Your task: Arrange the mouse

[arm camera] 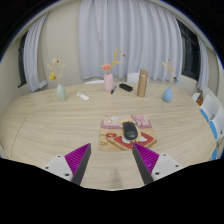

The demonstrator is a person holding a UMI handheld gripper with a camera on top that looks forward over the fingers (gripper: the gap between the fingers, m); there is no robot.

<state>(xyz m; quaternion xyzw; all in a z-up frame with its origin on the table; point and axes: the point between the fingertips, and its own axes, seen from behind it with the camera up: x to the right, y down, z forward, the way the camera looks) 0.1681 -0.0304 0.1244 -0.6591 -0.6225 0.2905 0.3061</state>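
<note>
A black mouse (130, 130) lies on a patterned red and cream mouse mat (118, 140) on the round wooden table (60, 130). A pink flat object (126, 121) lies just behind the mouse. My gripper (112, 160) is open, its two purple-padded fingers (78, 160) spread wide and empty. The mouse and mat lie just ahead of the fingers, a little toward the right finger.
At the far side of the table stand a blue vase with flowers (61, 91), a pink bottle (107, 77), a black object (125, 87), a brown box (143, 82) and another blue vase (168, 93). A small white item (83, 96) lies nearby. White curtains hang behind.
</note>
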